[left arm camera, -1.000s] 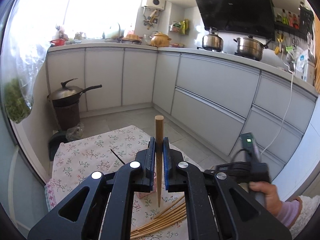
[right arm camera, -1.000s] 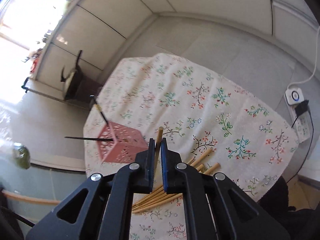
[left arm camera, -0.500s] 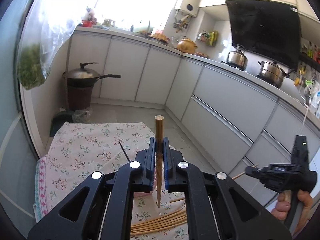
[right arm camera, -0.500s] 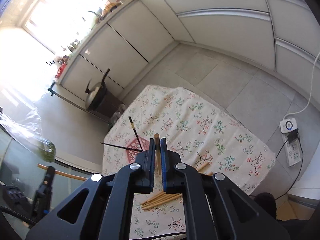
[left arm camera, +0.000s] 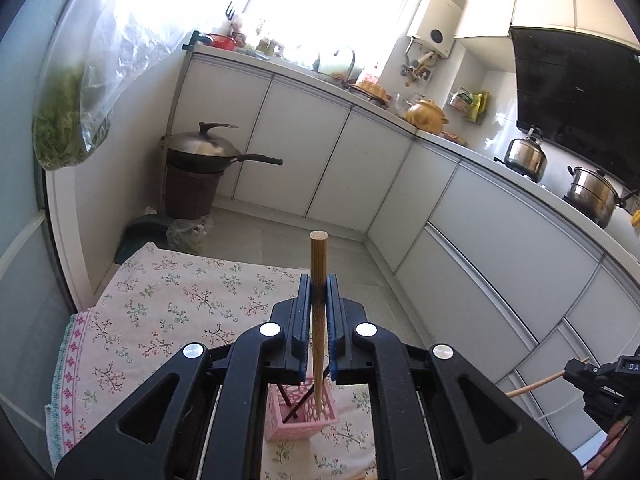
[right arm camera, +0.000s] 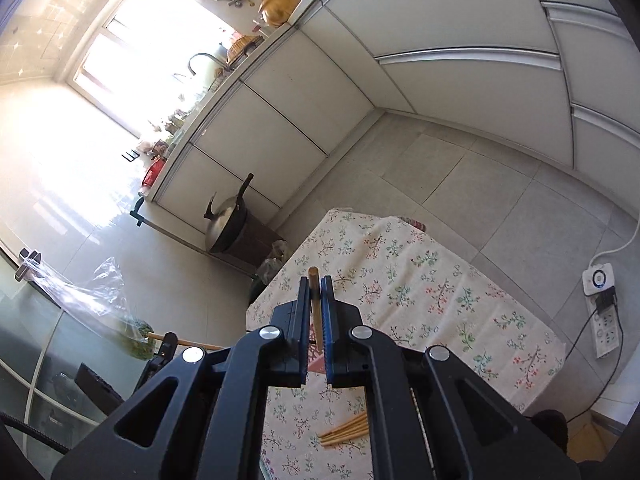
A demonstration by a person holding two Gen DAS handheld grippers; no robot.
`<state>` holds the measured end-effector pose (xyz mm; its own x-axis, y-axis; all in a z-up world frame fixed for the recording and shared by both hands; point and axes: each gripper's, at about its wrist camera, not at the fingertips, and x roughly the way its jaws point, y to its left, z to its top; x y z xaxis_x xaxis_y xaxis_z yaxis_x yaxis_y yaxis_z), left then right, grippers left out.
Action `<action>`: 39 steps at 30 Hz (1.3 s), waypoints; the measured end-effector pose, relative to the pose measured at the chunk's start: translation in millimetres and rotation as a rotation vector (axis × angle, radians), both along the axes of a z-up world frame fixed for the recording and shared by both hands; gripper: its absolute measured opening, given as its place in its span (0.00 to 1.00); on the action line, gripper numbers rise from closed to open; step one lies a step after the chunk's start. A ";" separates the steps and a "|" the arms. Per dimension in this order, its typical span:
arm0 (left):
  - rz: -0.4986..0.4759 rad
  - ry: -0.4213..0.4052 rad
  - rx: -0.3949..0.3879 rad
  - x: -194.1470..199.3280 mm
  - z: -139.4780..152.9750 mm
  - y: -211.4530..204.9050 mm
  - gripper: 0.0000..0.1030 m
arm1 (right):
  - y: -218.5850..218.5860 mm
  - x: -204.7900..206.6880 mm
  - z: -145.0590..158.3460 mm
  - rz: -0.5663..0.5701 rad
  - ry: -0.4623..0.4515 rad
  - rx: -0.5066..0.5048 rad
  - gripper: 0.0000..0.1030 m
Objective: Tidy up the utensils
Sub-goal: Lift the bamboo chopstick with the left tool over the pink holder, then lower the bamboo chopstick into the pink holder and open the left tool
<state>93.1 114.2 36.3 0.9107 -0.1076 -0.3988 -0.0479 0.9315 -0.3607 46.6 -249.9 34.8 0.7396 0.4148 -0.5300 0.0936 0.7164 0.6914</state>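
My left gripper (left arm camera: 319,286) is shut on a wooden chopstick (left arm camera: 319,312) held upright; its lower tip hangs over or inside the pink lattice holder (left arm camera: 303,414), which holds two dark chopsticks. My right gripper (right arm camera: 316,286) is shut on another wooden chopstick (right arm camera: 314,300), raised above the floral tablecloth (right arm camera: 420,280). A bundle of wooden chopsticks (right arm camera: 346,428) lies on the cloth below the right gripper. The right gripper also shows at the right edge of the left wrist view (left arm camera: 576,372). The left gripper shows low left in the right wrist view (right arm camera: 166,342).
White kitchen cabinets (left arm camera: 500,240) run along the back and right. A wok on a brown bin (left arm camera: 200,156) stands by the far table corner. A plastic bag of greens (left arm camera: 68,132) hangs at left. A power strip (right arm camera: 600,300) lies on the floor.
My left gripper has moved over the pink holder with its chopstick pointing down into it. My right gripper has risen higher above the table with its chopstick.
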 end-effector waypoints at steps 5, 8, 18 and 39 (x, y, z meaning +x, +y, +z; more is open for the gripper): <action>0.016 0.045 0.010 19.1 -20.9 2.5 0.06 | 8.7 26.9 -5.3 0.025 0.020 -0.010 0.05; 0.013 0.115 -0.009 34.3 -40.7 4.3 0.07 | 21.8 42.6 -8.4 0.045 0.036 -0.026 0.05; 0.110 -0.012 -0.105 -10.0 -7.5 44.3 0.45 | 74.1 73.9 -2.6 0.128 0.078 -0.157 0.05; -0.019 0.009 -0.006 -9.3 -2.5 15.0 0.56 | 135.4 104.1 -9.3 0.194 0.059 -0.287 0.23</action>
<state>83.8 129.2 33.8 0.9048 -0.1272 -0.4064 -0.0337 0.9300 -0.3661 150.7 -114.5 25.5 0.6260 0.3724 -0.6851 -0.0294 0.8892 0.4565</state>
